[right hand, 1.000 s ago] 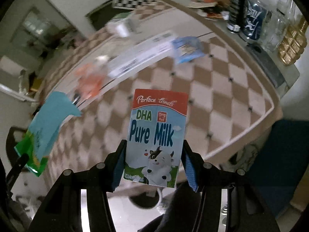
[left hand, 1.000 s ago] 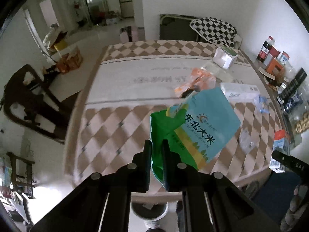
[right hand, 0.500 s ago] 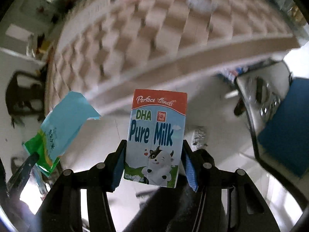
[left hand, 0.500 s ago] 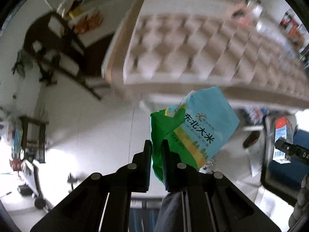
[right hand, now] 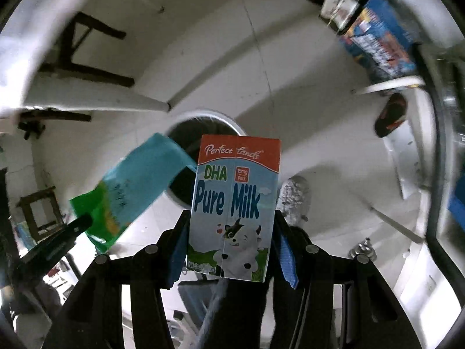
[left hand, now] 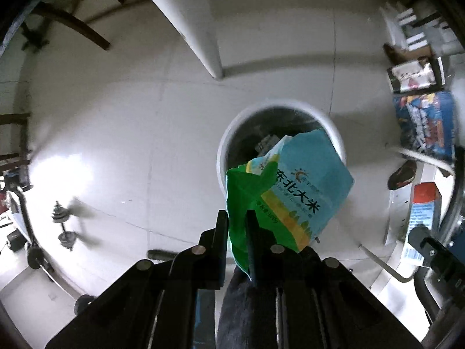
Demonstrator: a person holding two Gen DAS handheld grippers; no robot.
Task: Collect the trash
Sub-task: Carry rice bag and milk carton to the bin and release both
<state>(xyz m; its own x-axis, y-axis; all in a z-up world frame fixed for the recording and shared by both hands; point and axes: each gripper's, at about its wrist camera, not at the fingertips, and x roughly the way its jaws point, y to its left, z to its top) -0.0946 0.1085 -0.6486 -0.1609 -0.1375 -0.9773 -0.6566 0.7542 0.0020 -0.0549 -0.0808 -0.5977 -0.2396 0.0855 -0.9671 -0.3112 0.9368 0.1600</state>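
Both views swung from table to floor; each hand-held gripper pinches trash, rice bag (left hand: 293, 195) and milk carton (right hand: 234, 206), hiding much of the bin (left hand: 229, 142).

black left gripper (left hand: 236, 226), silver screws; perhaps blue-padded right gripper (right hand: 232, 241)

Pale tiled floor (left hand: 122, 133), dark wooden chair legs (left hand: 81, 26), dumbbells (left hand: 62, 221) left.
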